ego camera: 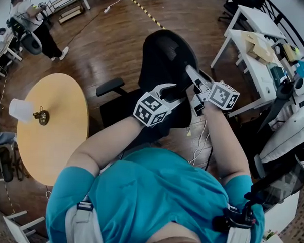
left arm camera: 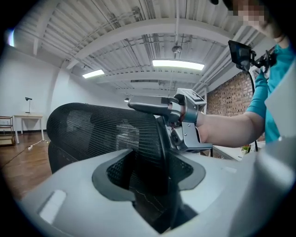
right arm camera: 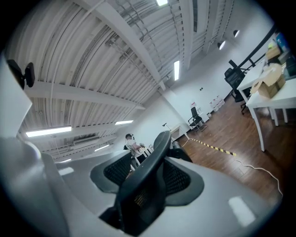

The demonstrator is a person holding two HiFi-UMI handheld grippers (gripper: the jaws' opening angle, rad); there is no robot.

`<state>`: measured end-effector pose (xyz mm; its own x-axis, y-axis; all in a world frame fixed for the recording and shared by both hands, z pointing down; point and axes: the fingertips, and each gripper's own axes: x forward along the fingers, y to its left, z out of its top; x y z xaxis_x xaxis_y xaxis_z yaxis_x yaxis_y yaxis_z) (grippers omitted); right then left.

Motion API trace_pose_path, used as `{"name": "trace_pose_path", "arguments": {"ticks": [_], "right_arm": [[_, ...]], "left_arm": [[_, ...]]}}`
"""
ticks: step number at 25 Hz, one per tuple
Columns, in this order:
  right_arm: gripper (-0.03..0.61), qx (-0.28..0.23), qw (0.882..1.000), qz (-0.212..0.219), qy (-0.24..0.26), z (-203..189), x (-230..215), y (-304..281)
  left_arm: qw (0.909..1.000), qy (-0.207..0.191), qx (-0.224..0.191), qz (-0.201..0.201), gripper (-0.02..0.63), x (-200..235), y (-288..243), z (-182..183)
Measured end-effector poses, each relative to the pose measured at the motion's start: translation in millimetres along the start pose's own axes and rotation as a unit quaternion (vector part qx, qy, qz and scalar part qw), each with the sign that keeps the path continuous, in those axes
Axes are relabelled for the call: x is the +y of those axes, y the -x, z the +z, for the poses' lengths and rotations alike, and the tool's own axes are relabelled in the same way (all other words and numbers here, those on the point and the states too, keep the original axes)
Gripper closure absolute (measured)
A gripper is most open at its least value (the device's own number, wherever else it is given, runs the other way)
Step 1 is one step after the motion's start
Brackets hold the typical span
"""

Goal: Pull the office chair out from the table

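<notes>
The black mesh office chair stands in the middle of the head view, to the right of the round wooden table and apart from it. My left gripper is shut on the top rim of the backrest from the left. From the right side, my right gripper is shut on the same rim. In the left gripper view the rim runs between the jaws of the left gripper, and the right gripper lies across the top. The right gripper has the backrest edge between its jaws.
A white cup and a small brass object sit on the table. White desks with boxes stand at the right. A cable lies on the wooden floor. A person stands far back left. Striped tape crosses the floor.
</notes>
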<state>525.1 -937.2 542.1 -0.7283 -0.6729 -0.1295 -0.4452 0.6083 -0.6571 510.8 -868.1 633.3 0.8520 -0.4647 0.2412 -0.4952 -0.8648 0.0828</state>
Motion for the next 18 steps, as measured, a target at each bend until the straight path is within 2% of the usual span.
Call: {"name": "trace_pose_path", "arguments": {"ticks": [10, 18], "right_arm": [[0.389, -0.049, 0.999, -0.019, -0.014, 52.3, -49.4, 70.7], [0.402, -0.092, 0.994, -0.05, -0.016, 105.4, -78.6, 116.9]], "left_arm": [[0.9989, 0.006, 0.024, -0.041, 0.395, -46.0, -85.9, 12.1], [0.9943, 0.017, 0.05, -0.092, 0.382, -74.9, -142.4, 39.8]]}}
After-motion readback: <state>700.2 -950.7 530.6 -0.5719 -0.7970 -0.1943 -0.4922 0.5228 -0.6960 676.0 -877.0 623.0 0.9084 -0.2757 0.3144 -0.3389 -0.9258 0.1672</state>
